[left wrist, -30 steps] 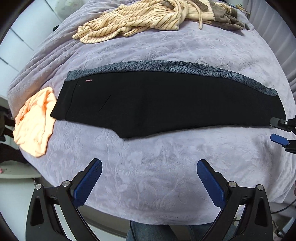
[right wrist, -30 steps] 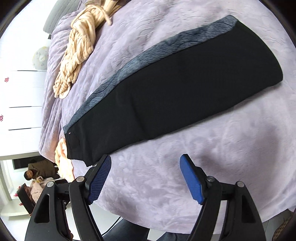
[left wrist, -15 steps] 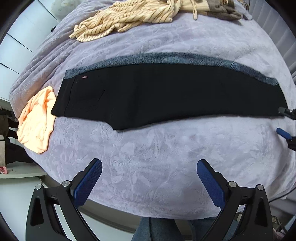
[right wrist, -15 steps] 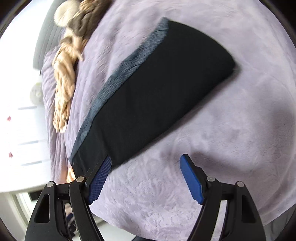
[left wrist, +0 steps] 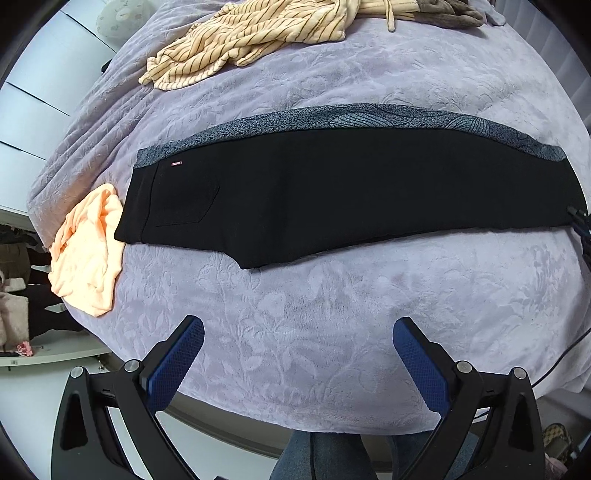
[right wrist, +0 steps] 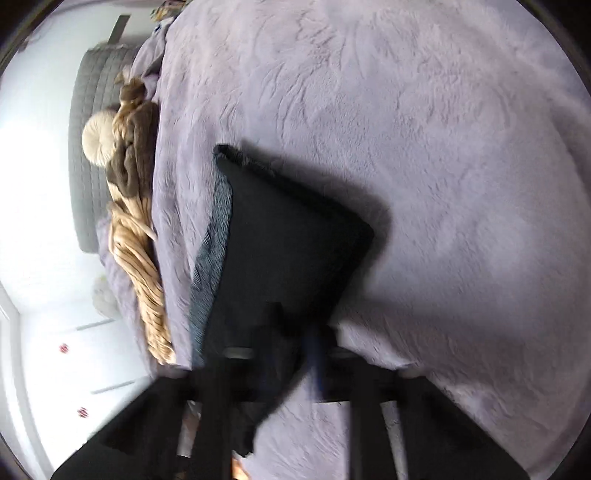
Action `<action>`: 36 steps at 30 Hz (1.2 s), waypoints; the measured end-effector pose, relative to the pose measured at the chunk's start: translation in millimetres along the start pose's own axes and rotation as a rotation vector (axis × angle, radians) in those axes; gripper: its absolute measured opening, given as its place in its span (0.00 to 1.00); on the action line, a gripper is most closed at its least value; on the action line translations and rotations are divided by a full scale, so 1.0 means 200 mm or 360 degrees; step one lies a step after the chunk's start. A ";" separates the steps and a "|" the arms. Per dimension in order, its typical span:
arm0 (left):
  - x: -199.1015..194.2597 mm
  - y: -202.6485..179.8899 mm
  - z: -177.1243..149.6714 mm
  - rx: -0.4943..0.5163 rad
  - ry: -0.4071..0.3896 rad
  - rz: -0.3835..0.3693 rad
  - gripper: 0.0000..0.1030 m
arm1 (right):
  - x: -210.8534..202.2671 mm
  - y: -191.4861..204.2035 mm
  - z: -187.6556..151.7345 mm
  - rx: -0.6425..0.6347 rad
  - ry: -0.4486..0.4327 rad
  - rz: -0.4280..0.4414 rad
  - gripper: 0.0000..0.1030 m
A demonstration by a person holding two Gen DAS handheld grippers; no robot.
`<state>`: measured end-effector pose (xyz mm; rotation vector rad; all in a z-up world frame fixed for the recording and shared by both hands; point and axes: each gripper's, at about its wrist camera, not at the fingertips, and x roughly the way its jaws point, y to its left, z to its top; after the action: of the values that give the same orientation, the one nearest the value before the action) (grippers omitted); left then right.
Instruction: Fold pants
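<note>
Black pants (left wrist: 332, 192) with a grey patterned side stripe lie flat and folded lengthwise across the purple bedspread (left wrist: 332, 314), waist at the left and leg ends at the right. My left gripper (left wrist: 295, 354) hangs open over the bed's near edge, short of the pants, with nothing between its blue pads. My right gripper (left wrist: 578, 221) shows at the far right edge, at the pants' leg end. In the blurred right wrist view the right gripper (right wrist: 295, 332) has its jaws together on the black leg hem of the pants (right wrist: 288, 251).
A beige striped garment (left wrist: 251, 37) and a brown one (left wrist: 450, 14) lie at the far side of the bed. An orange garment (left wrist: 88, 254) sits by the waistband at the left edge. A person's jeans-clad legs (left wrist: 321, 458) stand at the near edge. A grey headboard (right wrist: 92, 166) is beyond.
My right gripper swung down to the pants' leg end, rolled, and went from wide open to shut on the hem. The left gripper stayed open and hardly moved.
</note>
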<state>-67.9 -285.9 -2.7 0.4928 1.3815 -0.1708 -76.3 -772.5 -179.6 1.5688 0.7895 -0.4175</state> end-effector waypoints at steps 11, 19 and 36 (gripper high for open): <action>0.01 -0.05 0.01 0.0032 0.0002 0.0010 1.00 | 0.06 -0.02 0.04 -0.0079 0.0136 -0.0145 0.13; -0.01 -0.04 0.05 -0.0027 -0.0014 -0.0001 1.00 | -0.05 -0.02 -0.08 -0.0180 0.0207 -0.0135 0.51; -0.13 -0.03 0.14 -0.0127 -0.0145 -0.0010 1.00 | 0.01 0.04 -0.30 -0.0477 0.0372 -0.0472 0.71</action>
<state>-49.9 -308.5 23.7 0.4094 1.2959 -0.1409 -79.9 -713.5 -166.3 1.2361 1.2155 -0.3136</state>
